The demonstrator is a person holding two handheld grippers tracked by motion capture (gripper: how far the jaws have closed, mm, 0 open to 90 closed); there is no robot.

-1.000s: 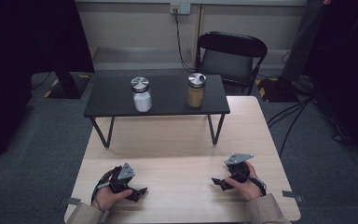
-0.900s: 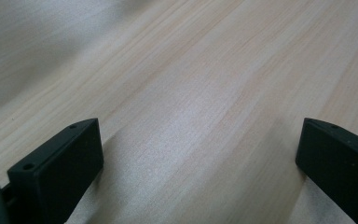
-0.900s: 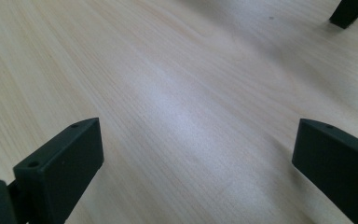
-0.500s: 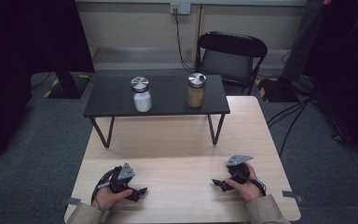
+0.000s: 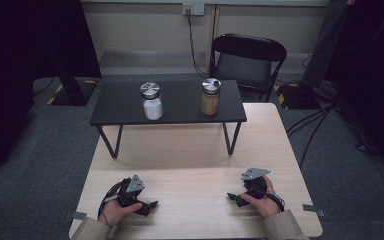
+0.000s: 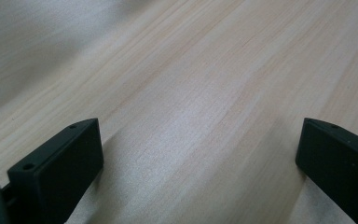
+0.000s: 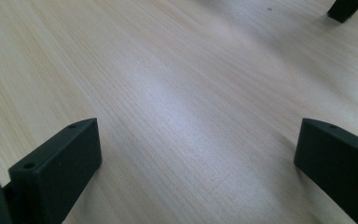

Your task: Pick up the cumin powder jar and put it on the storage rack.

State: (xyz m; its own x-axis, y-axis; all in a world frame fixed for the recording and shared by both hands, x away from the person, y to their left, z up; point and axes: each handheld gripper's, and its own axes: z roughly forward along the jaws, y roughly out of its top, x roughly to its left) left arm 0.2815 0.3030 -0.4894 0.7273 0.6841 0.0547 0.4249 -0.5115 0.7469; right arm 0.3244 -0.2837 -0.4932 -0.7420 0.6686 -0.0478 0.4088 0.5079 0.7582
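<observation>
Two jars stand on a low black shelf-table (image 5: pixel 130 107) set across the far half of the pale wood desk (image 5: pixel 190 150): a white-filled jar (image 5: pixel 152 102) left of centre in the frame, a tan-filled jar (image 5: pixel 210 97) to its right, well apart from each other, both upright with metal lids. Both look like glass: rigid, smooth, likely slippery and breakable, with some weight from their fill. The straight wall below the lid looks like the safest place to grip; the lid is the poorer choice, since it may turn or lift. The left claw (image 5: pixel 150 205) rests at lower left of the high view and the right claw (image 5: pixel 231 196) at lower right, both low on the desk and far from the jars. In each gripper view the jaws stand wide apart with bare wood between them. Open desk lies between claws and shelf-table. The shelf-table's front edge and thin legs (image 5: pixel 230 140) are the things to clear; the tan-filled jar sits near the right end, with less margin there.
</observation>
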